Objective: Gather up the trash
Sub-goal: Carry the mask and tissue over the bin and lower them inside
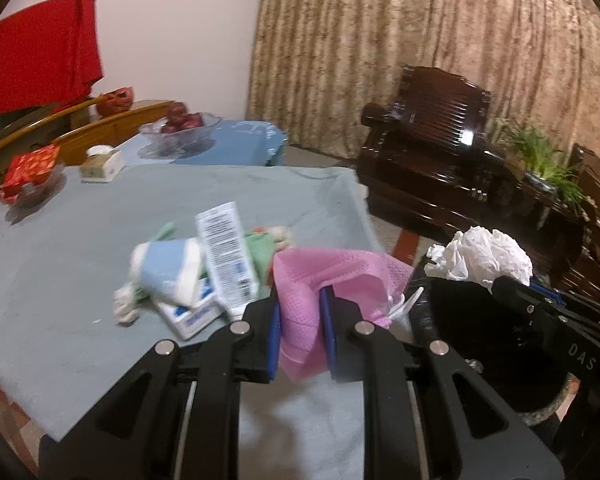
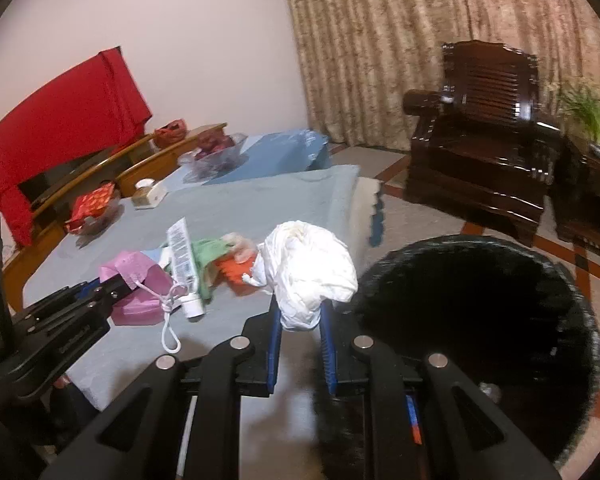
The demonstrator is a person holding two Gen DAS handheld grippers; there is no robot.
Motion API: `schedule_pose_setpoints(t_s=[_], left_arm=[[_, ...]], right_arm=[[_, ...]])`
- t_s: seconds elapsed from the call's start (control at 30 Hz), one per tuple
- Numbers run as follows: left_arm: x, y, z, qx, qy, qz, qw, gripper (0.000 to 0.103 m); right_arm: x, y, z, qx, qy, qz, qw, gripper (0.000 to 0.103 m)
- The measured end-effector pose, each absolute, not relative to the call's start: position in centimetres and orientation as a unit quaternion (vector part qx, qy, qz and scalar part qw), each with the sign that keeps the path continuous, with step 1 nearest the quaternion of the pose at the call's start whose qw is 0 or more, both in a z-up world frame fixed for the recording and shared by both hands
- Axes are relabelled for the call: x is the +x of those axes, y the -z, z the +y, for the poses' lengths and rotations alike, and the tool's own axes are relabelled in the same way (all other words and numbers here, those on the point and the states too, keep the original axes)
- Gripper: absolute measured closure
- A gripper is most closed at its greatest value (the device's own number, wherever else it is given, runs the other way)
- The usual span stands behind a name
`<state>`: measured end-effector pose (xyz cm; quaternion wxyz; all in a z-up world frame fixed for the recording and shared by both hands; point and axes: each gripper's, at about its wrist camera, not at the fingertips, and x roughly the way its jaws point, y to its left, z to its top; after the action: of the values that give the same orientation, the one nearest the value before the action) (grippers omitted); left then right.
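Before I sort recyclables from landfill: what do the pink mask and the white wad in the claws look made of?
Pink mask: likely non-woven fabric, matte, with a dotted embossed weave and a white elastic loop.
White wad: probably tissue or thin paper, matte, with soft crumpled folds; thin plastic film cannot be ruled out.

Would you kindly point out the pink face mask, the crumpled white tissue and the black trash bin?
pink face mask [image 1: 320, 276], left wrist view, on its upper fold.
crumpled white tissue [image 2: 308, 268], right wrist view, on its bulging middle.
black trash bin [image 2: 480, 320], right wrist view, on its dark liner.
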<state>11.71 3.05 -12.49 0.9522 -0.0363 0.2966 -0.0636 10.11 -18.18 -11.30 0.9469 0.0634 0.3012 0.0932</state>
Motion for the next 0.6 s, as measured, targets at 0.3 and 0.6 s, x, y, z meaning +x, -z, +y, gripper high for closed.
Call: schedule_pose_setpoints(t_s=[0.3, 0.6], left_arm=[[12.7, 12.0, -2.8, -0.025, 0.127, 0.289, 0.948, 0.086], [13.2, 11.7, -8.3, -0.008, 0.181, 0.279, 0.943, 0.086]], right_arm=[[8.3, 10.7, -23.5, 0.073, -0.029, 0.295, 0.952, 0.085], [6.7, 10.4, -28.7, 0.083, 0.031, 0.287, 0.954, 0.085]])
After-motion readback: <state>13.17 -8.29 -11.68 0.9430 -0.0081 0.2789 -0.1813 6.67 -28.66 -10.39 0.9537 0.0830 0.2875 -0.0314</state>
